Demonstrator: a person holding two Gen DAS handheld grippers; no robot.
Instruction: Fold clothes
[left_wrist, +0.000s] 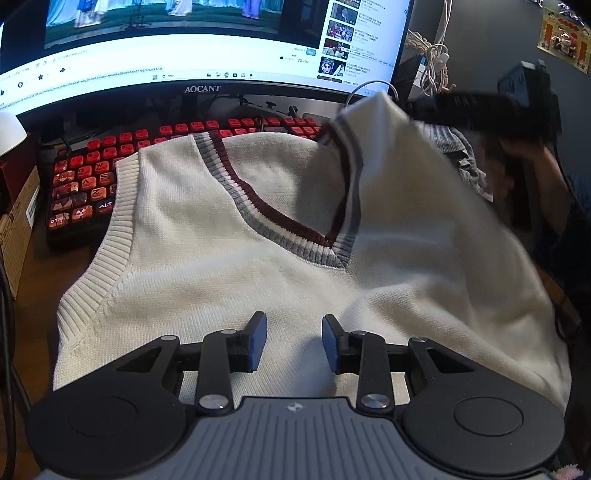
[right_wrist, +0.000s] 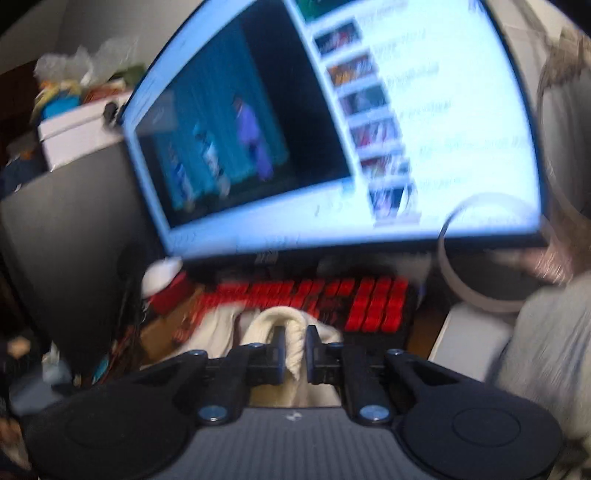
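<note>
Folding barely begun: cream vest (left_wrist: 280, 273) lies spread across centre frame, right tool (right_wrist: 295, 349) pinching its lifted shoulder upper right, left tool (left_wrist: 294, 341) hovering part-open, empty.

Room's pretty dim on my feeds; most light comes off the monitor (left_wrist: 207, 40), which blows out white. Left view is sharp with fisheye bending at the edges. Right view is smeared with motion blur, so I can barely make out the keyboard (right_wrist: 332, 302).
</note>
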